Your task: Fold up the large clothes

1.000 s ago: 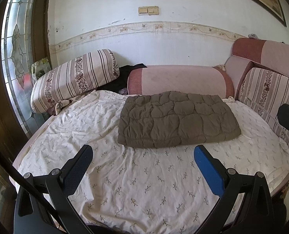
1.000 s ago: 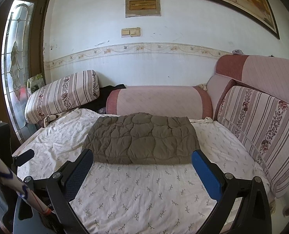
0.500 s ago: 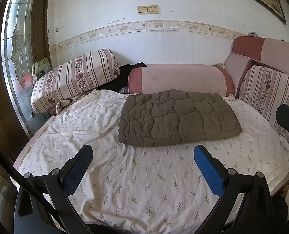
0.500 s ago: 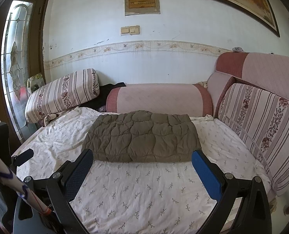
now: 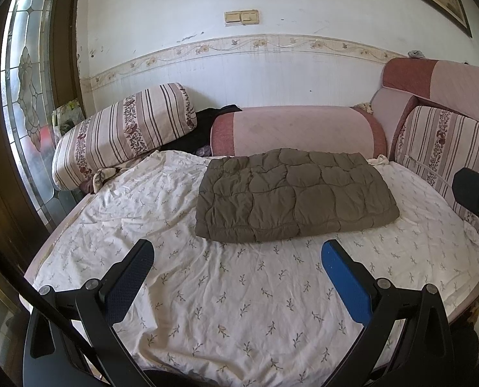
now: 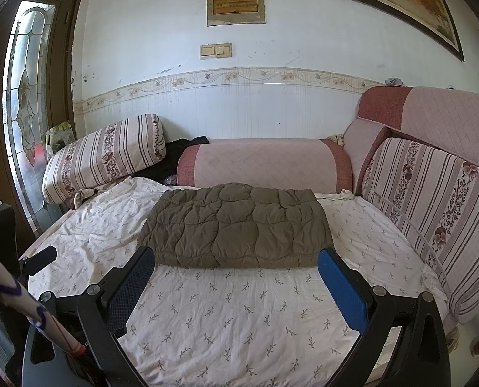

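The brown quilted garment (image 5: 294,193) lies folded on the flowered sheet (image 5: 239,306), just in front of the pink bolster (image 5: 297,129). The left gripper (image 5: 238,259) and the right gripper (image 6: 236,262) are both wide open and hold nothing. The padded layers are thick; I think a careless touch at the near edge can make the fold spring open or slide.

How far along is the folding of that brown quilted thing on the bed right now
Looks done: the brown quilted garment lies as a compact folded rectangle on the sheet. In hand: nothing; left gripper and right gripper are open, off it. Left: seemingly nothing.
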A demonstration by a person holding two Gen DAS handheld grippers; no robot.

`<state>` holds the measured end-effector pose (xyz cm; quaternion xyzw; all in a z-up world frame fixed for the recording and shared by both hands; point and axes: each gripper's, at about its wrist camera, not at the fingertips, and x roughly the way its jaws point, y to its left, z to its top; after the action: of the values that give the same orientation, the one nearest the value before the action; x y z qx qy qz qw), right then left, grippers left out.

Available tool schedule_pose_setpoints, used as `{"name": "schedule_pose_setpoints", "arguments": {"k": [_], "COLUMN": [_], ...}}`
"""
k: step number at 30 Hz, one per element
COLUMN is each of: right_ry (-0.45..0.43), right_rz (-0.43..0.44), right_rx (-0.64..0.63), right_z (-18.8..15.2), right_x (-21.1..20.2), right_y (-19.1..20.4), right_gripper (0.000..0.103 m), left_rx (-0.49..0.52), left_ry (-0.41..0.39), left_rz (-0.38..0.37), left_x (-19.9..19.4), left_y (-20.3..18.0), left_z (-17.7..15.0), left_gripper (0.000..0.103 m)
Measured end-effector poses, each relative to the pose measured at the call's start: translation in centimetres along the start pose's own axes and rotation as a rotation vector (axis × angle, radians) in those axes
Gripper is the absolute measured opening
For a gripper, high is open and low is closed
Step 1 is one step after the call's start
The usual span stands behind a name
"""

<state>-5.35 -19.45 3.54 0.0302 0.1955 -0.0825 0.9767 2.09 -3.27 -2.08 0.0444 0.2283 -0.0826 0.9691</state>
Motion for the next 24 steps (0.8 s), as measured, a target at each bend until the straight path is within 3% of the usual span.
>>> {"name": "schedule_pose_setpoints", "arguments": {"k": [24], "right_ry": [0.036], "right_rz": [-0.034], "right_rx": [0.0], "right_z": [-0.8], "right_x": [0.5], "right_y": [0.2], "right_gripper": [0.103], "left_rx": [-0.055], "left_ry": [-0.004], "left_rz": [0.068], "left_x": [-1.0], "left_y": [4.0], "left_z": [1.1], "left_gripper": [0.103]}}
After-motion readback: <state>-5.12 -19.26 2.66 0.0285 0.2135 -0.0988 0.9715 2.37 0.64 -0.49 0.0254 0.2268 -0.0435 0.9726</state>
